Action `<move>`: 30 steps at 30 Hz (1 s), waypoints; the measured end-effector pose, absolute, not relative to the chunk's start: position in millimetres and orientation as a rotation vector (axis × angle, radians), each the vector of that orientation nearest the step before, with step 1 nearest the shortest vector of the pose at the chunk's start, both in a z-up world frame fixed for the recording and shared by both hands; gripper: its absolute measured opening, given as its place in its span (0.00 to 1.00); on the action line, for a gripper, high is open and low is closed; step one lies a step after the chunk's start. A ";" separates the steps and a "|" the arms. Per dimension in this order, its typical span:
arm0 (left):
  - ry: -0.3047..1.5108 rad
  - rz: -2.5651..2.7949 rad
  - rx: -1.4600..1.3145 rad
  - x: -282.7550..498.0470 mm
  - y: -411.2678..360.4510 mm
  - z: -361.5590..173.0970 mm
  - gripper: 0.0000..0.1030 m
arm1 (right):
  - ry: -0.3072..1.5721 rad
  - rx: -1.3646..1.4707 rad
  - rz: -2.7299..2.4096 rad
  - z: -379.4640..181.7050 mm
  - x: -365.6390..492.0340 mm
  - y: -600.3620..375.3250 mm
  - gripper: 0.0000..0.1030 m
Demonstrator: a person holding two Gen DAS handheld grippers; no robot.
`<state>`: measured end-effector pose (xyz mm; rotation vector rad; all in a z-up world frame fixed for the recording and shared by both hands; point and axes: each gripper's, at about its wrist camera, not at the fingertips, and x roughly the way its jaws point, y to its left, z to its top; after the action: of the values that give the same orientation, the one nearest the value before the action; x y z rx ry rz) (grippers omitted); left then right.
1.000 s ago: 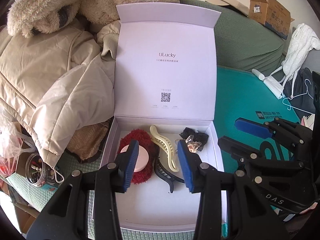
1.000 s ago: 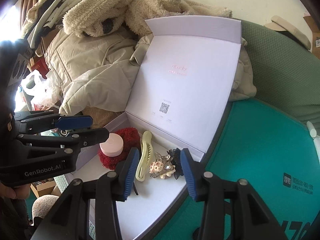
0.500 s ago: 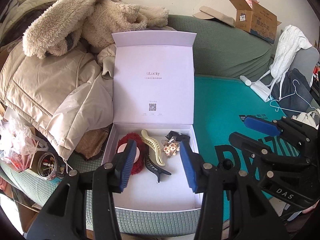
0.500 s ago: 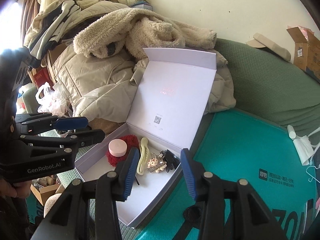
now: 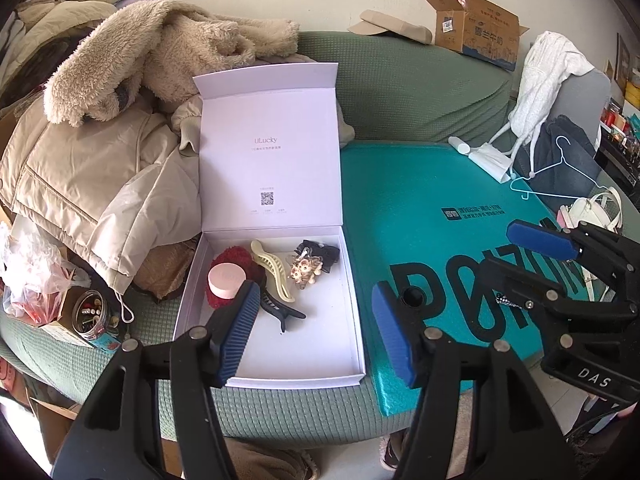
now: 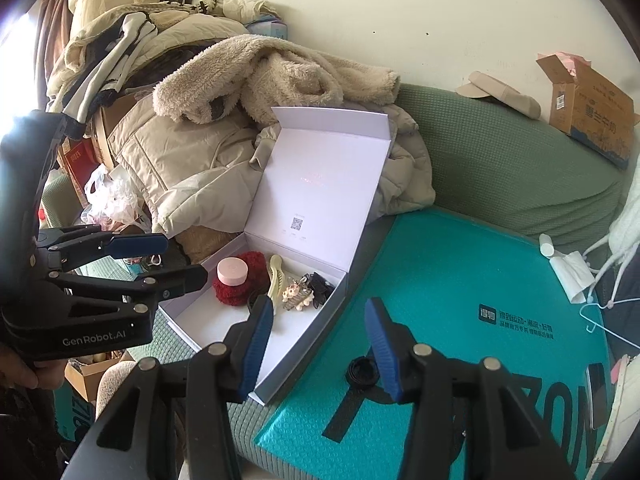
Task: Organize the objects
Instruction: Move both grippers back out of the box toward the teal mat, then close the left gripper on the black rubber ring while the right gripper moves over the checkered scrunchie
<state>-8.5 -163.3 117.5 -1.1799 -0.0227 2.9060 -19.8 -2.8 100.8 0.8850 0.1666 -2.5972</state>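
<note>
An open white box [image 5: 280,380] sits on the green sofa with its lid upright. Inside lie a pink round case [image 5: 226,279] on a red scrunchie [image 5: 236,256], a cream hair claw [image 5: 276,272], a black hair claw [image 5: 280,310], a small bear clip [image 5: 306,270] and a black bow [image 5: 320,252]. A black hair tie [image 5: 413,297] rests on the teal mat [image 5: 440,220] right of the box. My left gripper [image 5: 314,300] hovers above the box's front, jaws opening and empty. My right gripper [image 6: 319,312] hangs over the box's right wall [image 6: 308,340], jaws also opening and empty.
Beige coats [image 5: 100,160] are piled left of and behind the box. A jar [image 5: 90,312] and a plastic bag [image 5: 32,276] sit at the left. A cardboard carton [image 5: 472,28] stands on the sofa back. A hanger [image 5: 560,164] and white clothes lie at the far right.
Both grippers have drawn back and up from the box, which now looks smaller. Both pairs of jaws have widened. The black hair tie on the mat has come into view.
</note>
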 end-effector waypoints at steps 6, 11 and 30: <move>-0.015 2.839 -1.176 4.4 -139.7 108.5 0.59 | 0.130 0.927 -2.653 93.2 3.1 22.9 0.50; -0.002 2.767 -1.166 9.5 -115.8 97.2 0.59 | 0.121 0.970 -2.687 83.8 19.4 44.9 0.50; -0.012 2.555 -1.320 -13.0 -51.6 28.8 0.68 | -0.021 1.126 -2.782 27.0 41.0 120.3 0.54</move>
<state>-13.0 -51.6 28.8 -1.3201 -0.0123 2.5551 41.0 120.3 27.0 1.1264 -0.0212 -2.7823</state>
